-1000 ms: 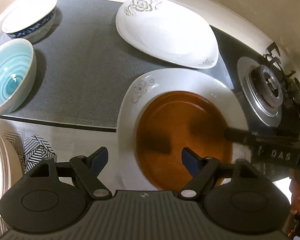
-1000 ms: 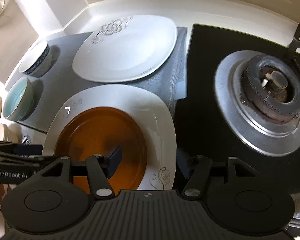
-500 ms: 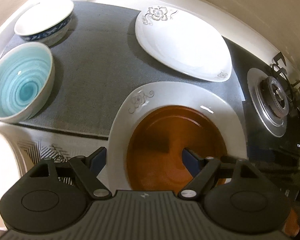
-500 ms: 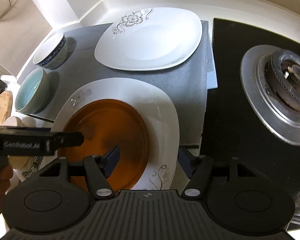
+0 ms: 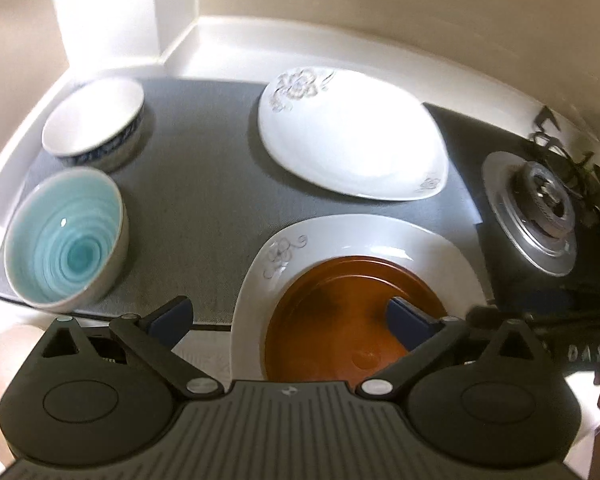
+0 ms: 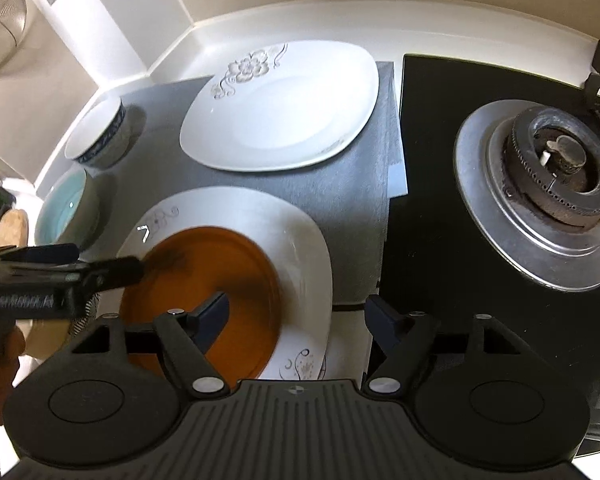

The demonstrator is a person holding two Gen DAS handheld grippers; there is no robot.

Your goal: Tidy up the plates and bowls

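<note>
Both grippers — left gripper [image 5: 288,316] and right gripper [image 6: 296,312], released, empty — have drawn back from the orange plate [image 5: 348,316], now stacked on the white plate [image 5: 364,236].

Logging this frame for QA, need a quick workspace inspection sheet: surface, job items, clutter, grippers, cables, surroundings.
Surface: grey mat on a white counter.
Job's things: orange plate sits on a white floral plate; second white floral plate behind; teal bowl and blue-rimmed bowl at the left, all upright.
Clutter: nothing seen.
Grippers: left hand-held gripper open, above the orange plate's near side; right hand-held gripper open, holding nothing.
Cables: nothing seen.
Surroundings: gas burner on a black hob, wire strainer on the wall.
</note>
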